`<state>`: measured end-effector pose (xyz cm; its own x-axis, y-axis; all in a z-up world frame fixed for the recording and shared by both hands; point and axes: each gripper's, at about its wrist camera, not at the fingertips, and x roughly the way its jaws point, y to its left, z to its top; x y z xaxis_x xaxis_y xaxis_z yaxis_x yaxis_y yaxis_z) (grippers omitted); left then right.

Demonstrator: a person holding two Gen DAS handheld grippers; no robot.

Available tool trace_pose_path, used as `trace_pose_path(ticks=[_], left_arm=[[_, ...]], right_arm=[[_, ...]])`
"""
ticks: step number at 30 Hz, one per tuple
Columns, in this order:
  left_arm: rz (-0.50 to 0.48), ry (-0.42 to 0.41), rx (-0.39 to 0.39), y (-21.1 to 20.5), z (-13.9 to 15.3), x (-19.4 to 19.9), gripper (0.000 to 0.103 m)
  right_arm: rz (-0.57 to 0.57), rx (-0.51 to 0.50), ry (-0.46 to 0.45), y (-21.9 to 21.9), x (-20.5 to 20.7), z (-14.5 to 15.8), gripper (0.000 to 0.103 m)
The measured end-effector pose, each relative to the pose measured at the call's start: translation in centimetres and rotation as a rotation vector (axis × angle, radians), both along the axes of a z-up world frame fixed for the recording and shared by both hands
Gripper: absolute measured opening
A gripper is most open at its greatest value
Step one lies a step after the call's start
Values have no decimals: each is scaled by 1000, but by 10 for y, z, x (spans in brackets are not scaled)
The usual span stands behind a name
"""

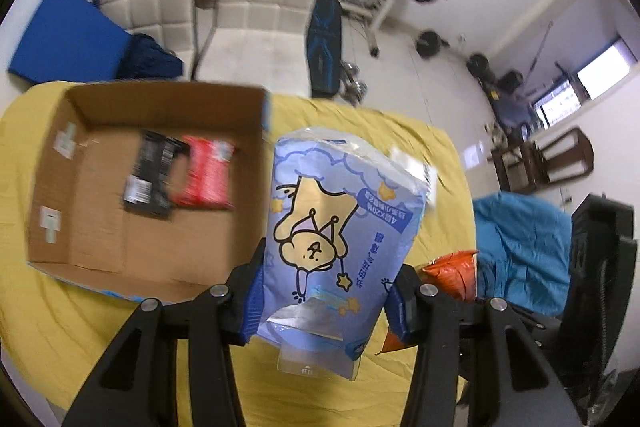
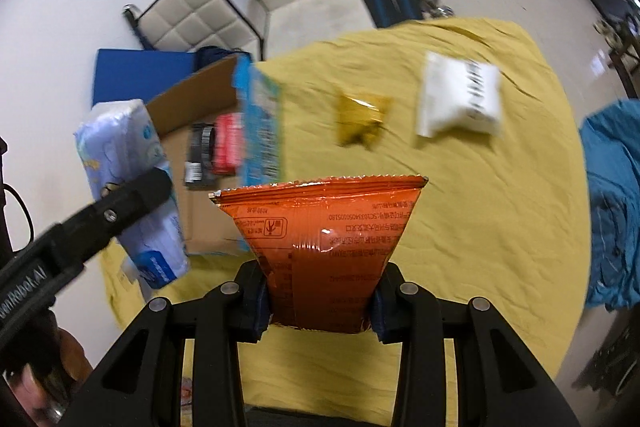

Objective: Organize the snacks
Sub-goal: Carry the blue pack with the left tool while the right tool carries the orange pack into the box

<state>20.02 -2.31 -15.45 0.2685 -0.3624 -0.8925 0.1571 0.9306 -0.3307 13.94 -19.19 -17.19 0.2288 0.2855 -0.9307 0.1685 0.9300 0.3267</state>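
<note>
Left wrist view: we log the left gripper (image 1: pixel 322 307), jaws clamping a blue pack (image 1: pixel 340 227), cardboard box (image 1: pixel 256 163) at ten o'clock; the right gripper (image 2: pixel 320 303) has its jaws clamping an orange bag (image 2: pixel 324 235).

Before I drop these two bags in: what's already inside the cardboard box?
Inside the cardboard box lie a black packet and a red packet, side by side. Its near wall hides part of the floor.

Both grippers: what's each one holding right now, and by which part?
Left gripper clamps the blue pack near one end. Right gripper clamps the orange bag at its narrow end.
</note>
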Motion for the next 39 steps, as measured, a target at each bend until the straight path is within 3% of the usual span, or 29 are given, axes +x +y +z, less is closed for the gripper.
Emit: trace_pose_path(ticks=[4,10,14,20,30,39], left_arm=[[70,-38,11,55,12,14,46],[170,-24,53,129,0,33,46],[224,30,96,176,-26,51,46],[280,152,109,215,-77,82,46],[259,271,147,218,-144,144,47],[183,347,227,201,-181,181,50]], right_arm=[[42,23,-3,49,20,4,40],[112,20,16,123,50,-7,40],[139,-16,45,161,73,-28,40],[145,-64,135,193,105,-86,40],[135,-125,253,210,137,-156,40],[146,-154,320,213,142,-181,41]])
